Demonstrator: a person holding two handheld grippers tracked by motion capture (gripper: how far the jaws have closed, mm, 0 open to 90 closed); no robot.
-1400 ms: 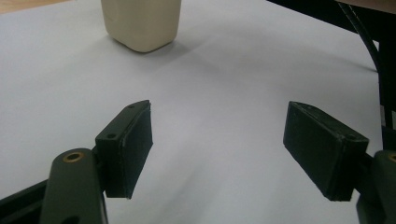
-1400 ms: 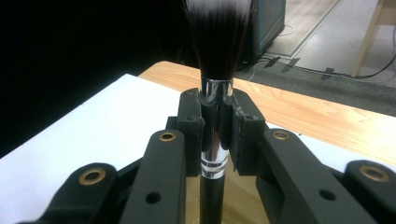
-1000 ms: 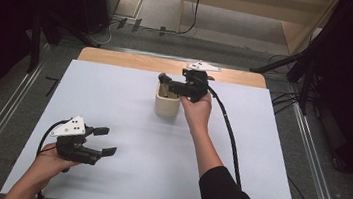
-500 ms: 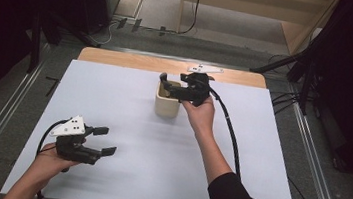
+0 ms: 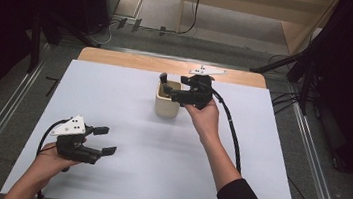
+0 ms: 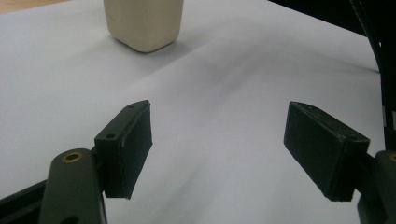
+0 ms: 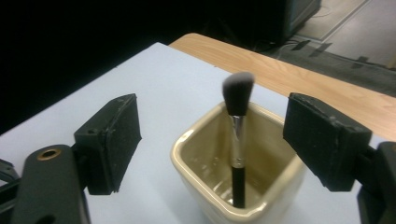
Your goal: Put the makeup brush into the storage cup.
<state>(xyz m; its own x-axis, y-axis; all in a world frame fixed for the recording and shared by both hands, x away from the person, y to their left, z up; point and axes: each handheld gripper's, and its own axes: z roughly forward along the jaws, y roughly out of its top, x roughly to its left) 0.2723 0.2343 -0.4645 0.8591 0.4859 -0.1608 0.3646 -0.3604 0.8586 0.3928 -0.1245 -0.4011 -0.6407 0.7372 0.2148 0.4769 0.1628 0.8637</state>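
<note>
makeup brush (image 7: 237, 135) stands upright in the cream square cup (image 7: 243, 205), centre of the right gripper view. right gripper (image 7: 212, 140) hovers over the cup, jaws wide apart, nothing held. left gripper (image 5: 104, 140), lower left in the high view, gapes empty.

The right gripper (image 5: 172, 95), held in the person's right hand (image 5: 204, 117), drew back a little toward the right side of the cream square ceramic cup (image 5: 167, 106), where earlier it had hung over the cup's mouth. That uncovered the black-handled makeup brush (image 5: 163, 79), which stood upright in the cup between the parted jaws.
</note>
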